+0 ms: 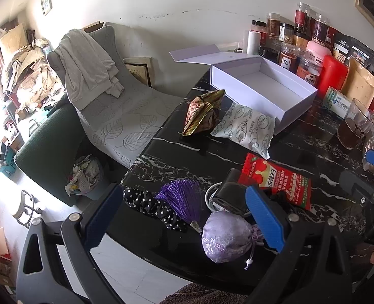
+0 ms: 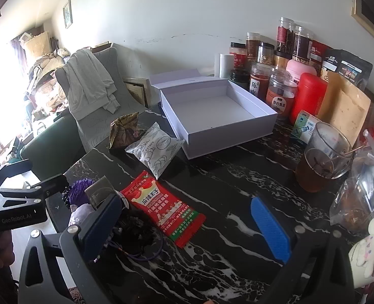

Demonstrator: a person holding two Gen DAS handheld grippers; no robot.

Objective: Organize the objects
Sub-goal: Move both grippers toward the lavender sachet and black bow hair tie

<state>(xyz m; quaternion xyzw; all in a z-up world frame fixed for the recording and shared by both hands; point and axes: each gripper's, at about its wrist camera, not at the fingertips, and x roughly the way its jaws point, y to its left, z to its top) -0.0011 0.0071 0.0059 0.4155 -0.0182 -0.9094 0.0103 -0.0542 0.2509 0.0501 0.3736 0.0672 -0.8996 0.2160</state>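
Observation:
An open empty white box [image 1: 263, 86] [image 2: 217, 111] stands at the back of the black marble table [image 1: 212, 149] [image 2: 237, 185]. In front of it lie a gold-brown pouch [image 1: 204, 111] [image 2: 123, 129], a white bread packet [image 1: 247, 129] [image 2: 156, 149] and a red snack packet [image 1: 275, 179] [image 2: 161, 207]. Near the table's front edge lie a polka-dot scrunchie [image 1: 151, 207], a purple tassel [image 1: 184, 197], a lilac sachet [image 1: 227, 238] and a black charger [image 1: 230, 192]. My left gripper [image 1: 187, 220] is open above these. My right gripper [image 2: 187, 228] is open over the red packet's near end.
Jars, a red canister [image 2: 308, 98], pouches and a small carton crowd the back right. A glass of dark tea [image 2: 321, 157] and a plastic bag [image 2: 359, 192] stand at the right. A grey-covered chair [image 1: 116, 106] and a waste bin [image 1: 85, 177] are left of the table.

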